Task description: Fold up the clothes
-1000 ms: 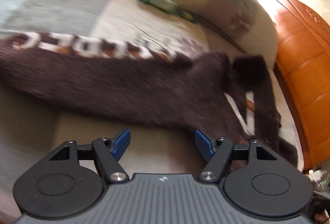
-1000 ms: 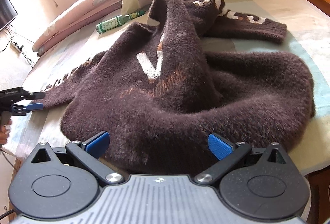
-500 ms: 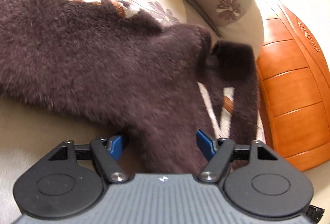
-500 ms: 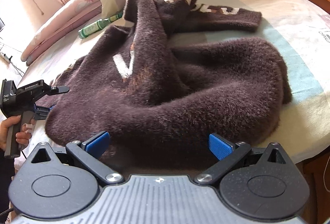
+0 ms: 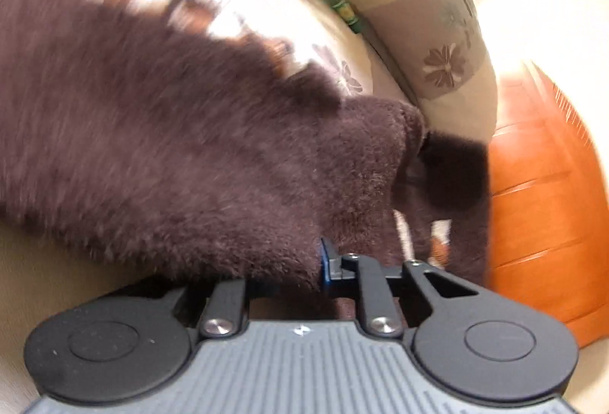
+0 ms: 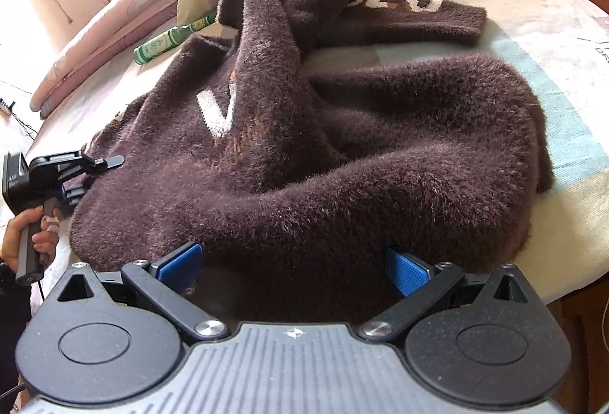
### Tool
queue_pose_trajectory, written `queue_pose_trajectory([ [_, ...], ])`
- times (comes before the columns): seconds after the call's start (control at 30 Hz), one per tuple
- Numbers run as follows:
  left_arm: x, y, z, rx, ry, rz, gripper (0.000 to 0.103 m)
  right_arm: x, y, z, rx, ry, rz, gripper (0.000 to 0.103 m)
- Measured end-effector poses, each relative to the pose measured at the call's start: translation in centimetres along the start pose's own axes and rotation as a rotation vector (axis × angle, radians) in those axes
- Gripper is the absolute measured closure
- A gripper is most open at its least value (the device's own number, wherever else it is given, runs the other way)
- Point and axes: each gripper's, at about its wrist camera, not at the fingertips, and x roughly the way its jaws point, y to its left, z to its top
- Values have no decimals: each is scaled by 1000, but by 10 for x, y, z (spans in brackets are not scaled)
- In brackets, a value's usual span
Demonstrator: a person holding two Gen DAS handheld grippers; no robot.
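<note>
The left gripper (image 5: 300, 267) was closing on the brown sweater's (image 6: 342, 155) edge at the bed's (image 6: 533, 14) near edge. The right gripper (image 6: 293, 267) stood wide open around its hem, pads clear.

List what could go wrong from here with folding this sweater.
1. The left tool is closing on a thick fuzzy edge of the brown sweater; it may catch only fluff and slip.
2. The sweater lies bunched, one sleeve draped over the body, so lifting could drag folds along.
3. The green bottle lies right beside the sweater and could get knocked or rolled.
</note>
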Motion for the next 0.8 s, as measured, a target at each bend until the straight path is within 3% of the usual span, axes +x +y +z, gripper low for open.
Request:
queue_pose_trajectory([
  [0.17, -7, -23, 43, 90, -81, 47, 87, -5, 0, 1, -5, -10, 24, 0],
  [0.3, -4, -41, 88, 164, -123, 121, 87, -10, 6, 3, -22, -25, 91, 0],
  [0.47, 20, -43, 116, 174, -114, 208, 87, -6, 21, 5, -62, -24, 136, 0],
  [0.57, 26, -41, 107, 201, -85, 221, 84, -2, 31, 2, -104, -17, 103, 0],
  [0.7, 9, -33, 91, 210, -52, 197, 65, -2, 32, -1, -113, -12, 105, 0],
  [0.8, -18, -31, 72, 241, -52, 193, 57, -6, 31, -3, -111, -26, 115, 0],
])
